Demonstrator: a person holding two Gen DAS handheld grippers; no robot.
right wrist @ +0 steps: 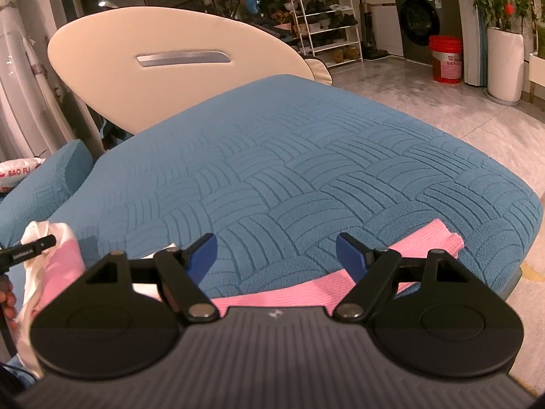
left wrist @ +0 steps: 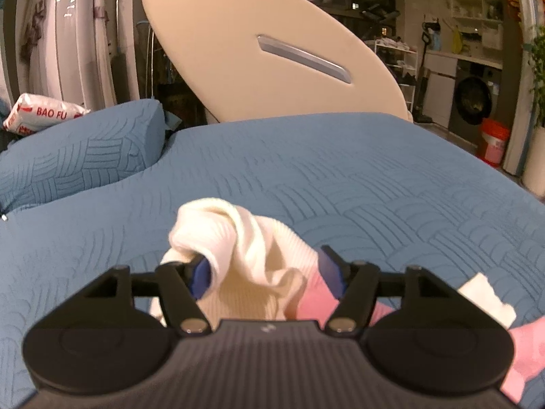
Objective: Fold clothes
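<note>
Fingers (left wrist: pixel 201 274) of the left gripper (left wrist: pixel 265 269) stand partly apart, with a bunched cream and pink garment (left wrist: pixel 238 252) between them; whether the pads press it is unclear. Right gripper (right wrist: pixel 276 252) gapes wide, holding nothing, above the garment's flat pink part near the blue bed cover's (right wrist: pixel 306 156) near edge.

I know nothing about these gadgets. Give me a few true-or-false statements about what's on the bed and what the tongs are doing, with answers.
1. The bed cover is blue. True.
2. The right tongs grip the pink garment. False: they stand open and empty above it.
3. Cream cloth lies bunched between the left tongs. True.
4. The bucket on the floor is green. False: it is red-orange.
</note>
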